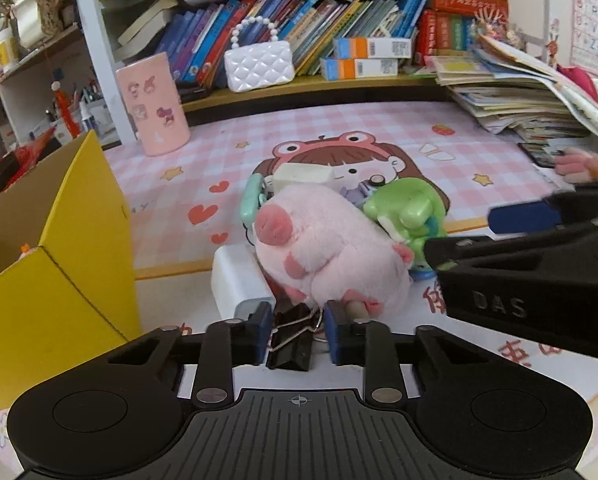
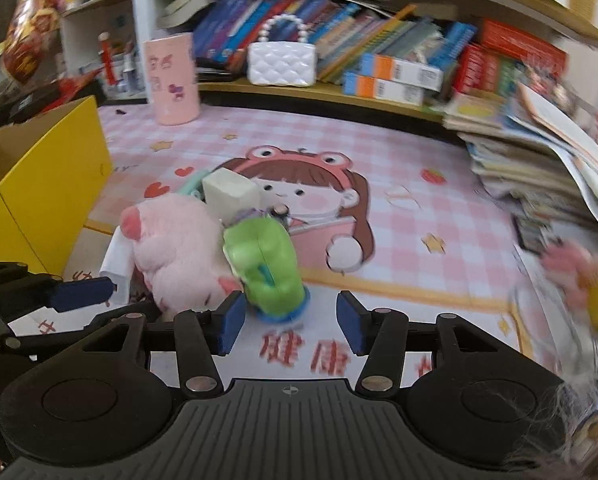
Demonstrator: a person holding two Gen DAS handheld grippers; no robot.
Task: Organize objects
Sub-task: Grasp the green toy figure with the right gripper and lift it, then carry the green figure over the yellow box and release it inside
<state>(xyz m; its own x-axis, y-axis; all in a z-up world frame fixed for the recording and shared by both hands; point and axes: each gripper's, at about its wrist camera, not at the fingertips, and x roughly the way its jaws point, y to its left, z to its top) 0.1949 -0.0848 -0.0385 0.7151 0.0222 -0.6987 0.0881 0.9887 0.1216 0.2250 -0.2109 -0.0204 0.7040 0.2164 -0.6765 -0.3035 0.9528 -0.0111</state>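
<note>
A pile of small objects lies on the pink desk mat: a pink plush pig (image 1: 323,248) (image 2: 175,248), a green frog toy (image 1: 409,212) (image 2: 269,268), a white charger block (image 1: 239,280), a cream box (image 1: 303,174) (image 2: 229,194) and a mint clip (image 1: 251,196). My left gripper (image 1: 297,334) has its pads on either side of a black binder clip (image 1: 293,338), in front of the pig. My right gripper (image 2: 291,322) is open, with the frog just ahead of its left pad (image 2: 231,322). It also shows at the right of the left wrist view (image 1: 495,232).
An open yellow cardboard box (image 1: 59,248) (image 2: 39,184) stands at the left. A pink sticker-covered cup (image 1: 155,104) (image 2: 173,80) stands at the back. A shelf with books and a white pearl-handled purse (image 1: 259,64) runs behind. A book stack (image 1: 531,96) is at the right.
</note>
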